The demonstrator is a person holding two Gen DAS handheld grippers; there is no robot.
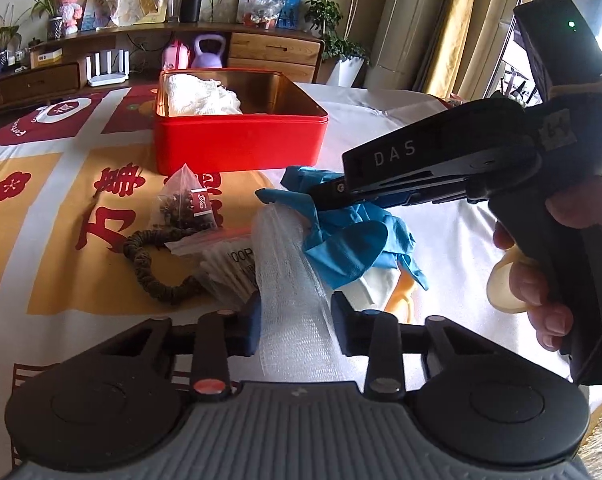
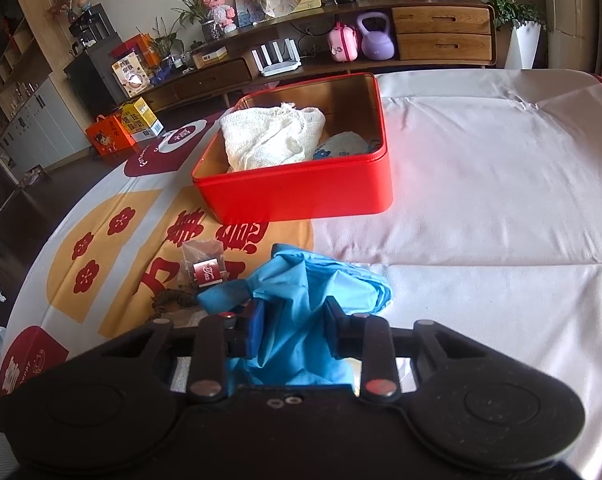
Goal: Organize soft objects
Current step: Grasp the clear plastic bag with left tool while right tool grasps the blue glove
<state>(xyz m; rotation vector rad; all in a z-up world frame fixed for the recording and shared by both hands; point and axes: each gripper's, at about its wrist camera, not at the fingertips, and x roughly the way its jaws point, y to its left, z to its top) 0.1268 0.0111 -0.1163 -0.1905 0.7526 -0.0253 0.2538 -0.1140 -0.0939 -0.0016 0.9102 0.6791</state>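
- Left gripper (image 1: 295, 322) pinches a white mesh gauze roll (image 1: 289, 280), lower centre; its near end is hidden.
- Right gripper (image 2: 291, 330) pinches a crumpled blue rubber glove (image 2: 301, 292), covering items beneath.
- Red rectangular tin (image 2: 301, 196), upper centre on the bench (image 2: 481, 200), holds a cream knitted cloth (image 2: 269, 136).

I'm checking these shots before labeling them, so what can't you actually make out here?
- Right view: what lies under the white cloth in the red tin; a patterned item beside it is half hidden by the wall.
- Left view: the pale thing under the blue glove is covered.
- Left view: the print on the packet is cut off by the gauze.
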